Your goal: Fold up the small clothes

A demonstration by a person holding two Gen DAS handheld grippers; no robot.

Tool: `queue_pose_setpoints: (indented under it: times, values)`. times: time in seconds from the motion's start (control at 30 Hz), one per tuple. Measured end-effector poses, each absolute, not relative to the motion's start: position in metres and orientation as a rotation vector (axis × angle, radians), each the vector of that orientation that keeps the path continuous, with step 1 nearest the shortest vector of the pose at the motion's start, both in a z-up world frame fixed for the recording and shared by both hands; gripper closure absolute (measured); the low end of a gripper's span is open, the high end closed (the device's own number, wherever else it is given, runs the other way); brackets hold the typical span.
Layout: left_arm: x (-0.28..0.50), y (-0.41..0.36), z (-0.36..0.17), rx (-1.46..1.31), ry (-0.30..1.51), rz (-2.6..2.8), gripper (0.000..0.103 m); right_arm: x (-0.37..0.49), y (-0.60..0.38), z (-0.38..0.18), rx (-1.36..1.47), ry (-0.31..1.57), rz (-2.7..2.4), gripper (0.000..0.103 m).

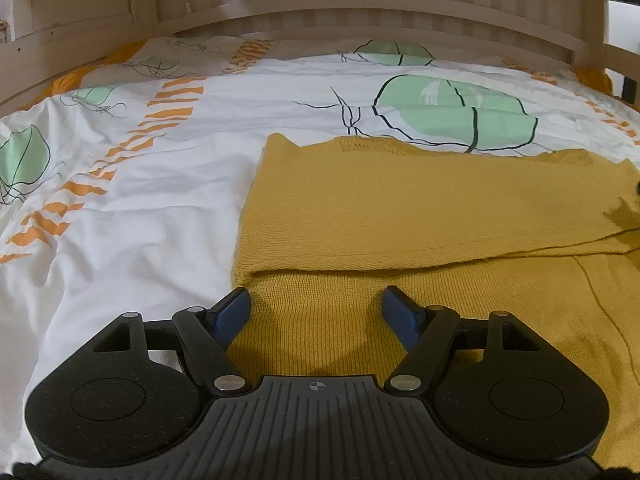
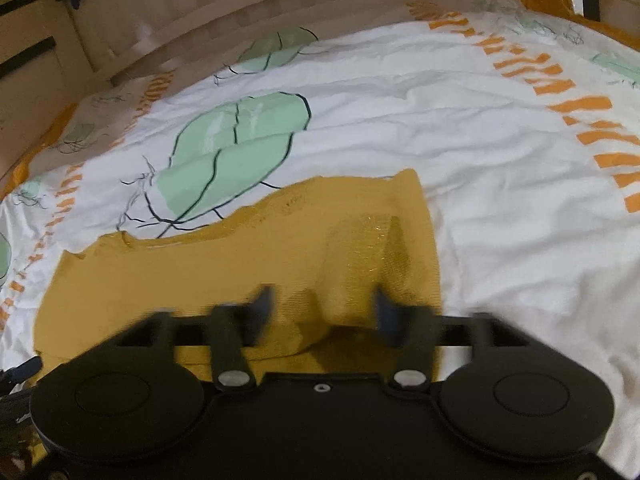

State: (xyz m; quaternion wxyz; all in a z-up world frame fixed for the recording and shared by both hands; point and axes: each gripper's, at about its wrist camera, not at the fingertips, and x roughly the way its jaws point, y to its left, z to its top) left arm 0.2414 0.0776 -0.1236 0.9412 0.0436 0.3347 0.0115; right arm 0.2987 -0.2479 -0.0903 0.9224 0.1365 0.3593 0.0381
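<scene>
A mustard-yellow knitted garment lies flat on the bed, its upper part folded over the lower. My left gripper hovers open above the garment's near left part, blue pads apart, nothing between them. In the right wrist view the same garment has a raised bump of fabric at its right side. My right gripper stands open over that bump, blurred, and the pads do not press the cloth.
The bed is covered by a white duvet with green leaf shapes and orange stripes. A pale wooden bed rail runs along the far side. Bare duvet lies to the left of the garment and to its right.
</scene>
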Motion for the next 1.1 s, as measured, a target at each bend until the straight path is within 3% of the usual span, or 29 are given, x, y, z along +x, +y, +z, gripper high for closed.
queue_pose_setpoints:
  times: [0.43, 1.1]
  values:
    - [0.239, 0.082, -0.099, 0.092, 0.842, -0.025, 0.03, 0.219, -0.265, -0.066, 0.319, 0.741, 0.076, 0.01]
    - [0.096, 0.117, -0.054, -0.017, 0.971, -0.109, 0.031, 0.095, -0.271, -0.073, 0.418, 0.934, 0.165, 0.004]
